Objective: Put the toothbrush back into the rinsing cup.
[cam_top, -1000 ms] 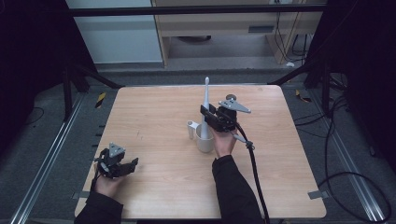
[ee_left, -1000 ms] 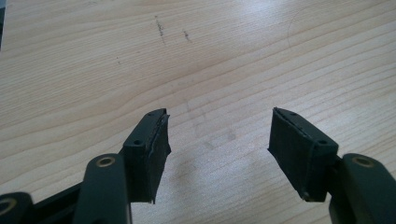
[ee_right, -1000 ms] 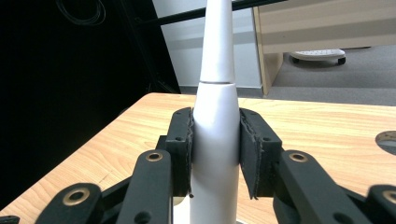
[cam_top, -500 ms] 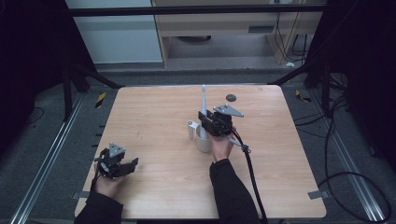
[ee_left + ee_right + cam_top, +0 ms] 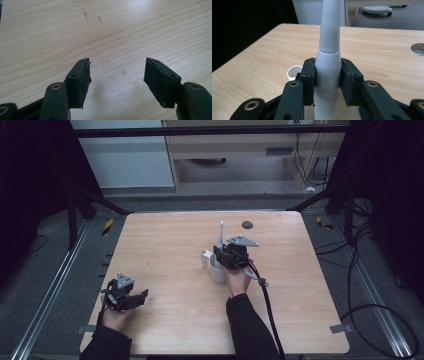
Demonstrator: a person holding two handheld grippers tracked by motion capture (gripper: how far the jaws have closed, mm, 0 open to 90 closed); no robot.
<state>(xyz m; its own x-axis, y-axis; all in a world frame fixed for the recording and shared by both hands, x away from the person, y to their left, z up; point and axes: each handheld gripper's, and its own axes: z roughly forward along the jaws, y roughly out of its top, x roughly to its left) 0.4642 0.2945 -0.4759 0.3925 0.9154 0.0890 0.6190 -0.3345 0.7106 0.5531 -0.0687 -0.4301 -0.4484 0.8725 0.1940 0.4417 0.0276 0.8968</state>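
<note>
Right gripper (image 5: 327,75) clamps my electric toothbrush (image 5: 328,55) upright over the white cup (image 5: 218,272), mid-table.
Next, I judge: lower it straight in. Left gripper (image 5: 131,296), at seven o'clock, gapes idle.

Your sleeves (image 5: 247,330) are dark; each black claw (image 5: 327,82) has brass rivets, a grey plate (image 5: 242,240) and a black cable (image 5: 267,305).

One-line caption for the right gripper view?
Right hand-held gripper clamps an upright white electric toothbrush above the wooden table.
</note>
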